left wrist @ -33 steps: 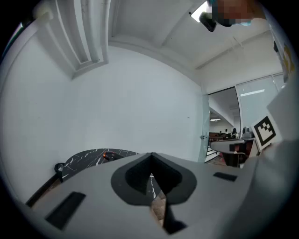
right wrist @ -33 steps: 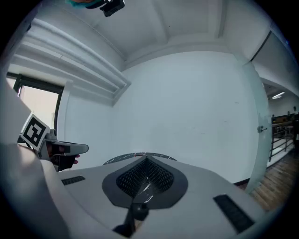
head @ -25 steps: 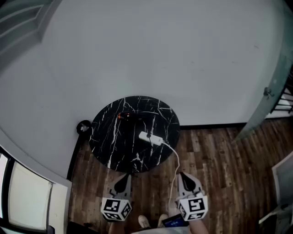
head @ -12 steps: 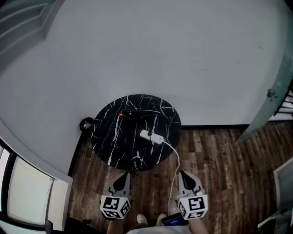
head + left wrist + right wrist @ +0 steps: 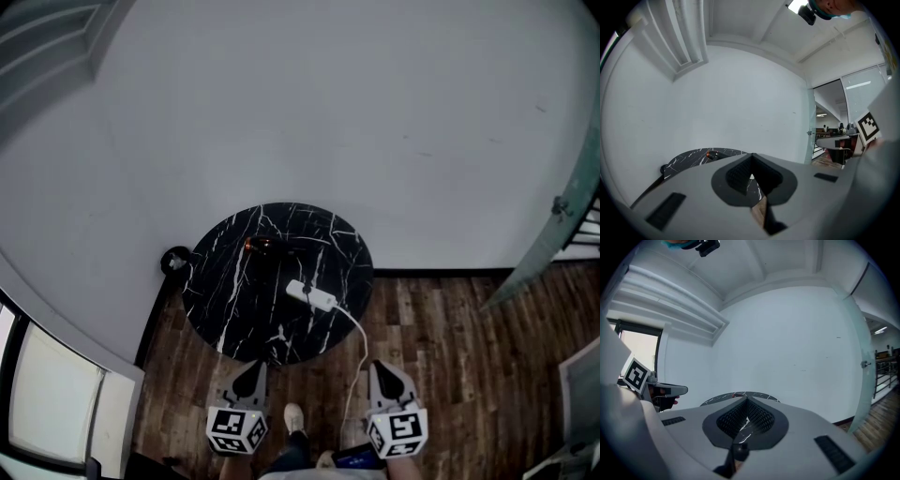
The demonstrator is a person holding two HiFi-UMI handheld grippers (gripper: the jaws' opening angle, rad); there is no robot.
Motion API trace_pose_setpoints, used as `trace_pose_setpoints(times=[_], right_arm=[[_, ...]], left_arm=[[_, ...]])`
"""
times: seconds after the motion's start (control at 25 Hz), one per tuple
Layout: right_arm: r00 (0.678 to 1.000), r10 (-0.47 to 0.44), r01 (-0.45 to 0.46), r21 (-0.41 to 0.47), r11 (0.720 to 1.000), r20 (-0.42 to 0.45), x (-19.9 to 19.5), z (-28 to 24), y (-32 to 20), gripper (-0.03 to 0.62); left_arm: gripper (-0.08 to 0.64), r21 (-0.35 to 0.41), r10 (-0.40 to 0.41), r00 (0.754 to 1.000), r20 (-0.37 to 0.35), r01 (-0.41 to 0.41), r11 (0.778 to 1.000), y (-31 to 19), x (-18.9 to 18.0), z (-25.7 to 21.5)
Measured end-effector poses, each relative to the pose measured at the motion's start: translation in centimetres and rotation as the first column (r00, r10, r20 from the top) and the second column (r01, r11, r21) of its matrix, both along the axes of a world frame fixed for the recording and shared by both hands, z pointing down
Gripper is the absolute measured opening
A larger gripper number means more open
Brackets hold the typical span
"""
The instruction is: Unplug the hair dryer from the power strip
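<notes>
A round black marble table (image 5: 234,295) stands against the wall. On it lies a white power strip (image 5: 310,295), and its white cable (image 5: 362,342) runs off the table's near edge to the floor. Behind the strip lies the dark hair dryer (image 5: 264,246), which shows an orange glint; I cannot make out its plug. My left gripper (image 5: 249,368) and right gripper (image 5: 383,367) hang over the floor short of the table, both shut and holding nothing. In the gripper views the left gripper (image 5: 751,161) and right gripper (image 5: 746,402) point at the table (image 5: 686,157) (image 5: 761,395).
A small round black object (image 5: 172,261) sits at the wall left of the table. A grey-green door (image 5: 561,211) stands ajar at the right, a window (image 5: 52,403) is at lower left. Dark wooden floor (image 5: 450,337) lies around me, and my shoe (image 5: 293,418) is between the grippers.
A shoe has come forward between the grippers, as in a step toward the table. Both grippers stay shut and have barely shifted in the head view.
</notes>
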State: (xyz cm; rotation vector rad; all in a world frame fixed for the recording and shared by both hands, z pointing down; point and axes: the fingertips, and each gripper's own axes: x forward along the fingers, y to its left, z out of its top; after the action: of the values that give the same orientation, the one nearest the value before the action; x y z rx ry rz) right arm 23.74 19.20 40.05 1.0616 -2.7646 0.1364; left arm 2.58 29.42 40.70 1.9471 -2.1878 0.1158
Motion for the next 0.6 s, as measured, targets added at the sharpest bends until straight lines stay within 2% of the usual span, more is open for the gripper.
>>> trace_pose_setpoints(times=[0.28,0.6], right_arm=[[0.998,0.04,-0.041,-0.023,0.999,-0.048,-2.5,2.0,-5.4,-0.002],[0.994,0.071,-0.075,-0.049,0.996,-0.087,-9.1,2.3,-12.8,-0.002]], left_arm=[[-0.002,-0.002,0.016,0.999,-0.034,-0.016,1.0,-6.1,-3.9,1.7],[-0.002,-0.02,0.074,0.995,-0.069,-0.075,0.997,-14.9,-10.0,2.4]])
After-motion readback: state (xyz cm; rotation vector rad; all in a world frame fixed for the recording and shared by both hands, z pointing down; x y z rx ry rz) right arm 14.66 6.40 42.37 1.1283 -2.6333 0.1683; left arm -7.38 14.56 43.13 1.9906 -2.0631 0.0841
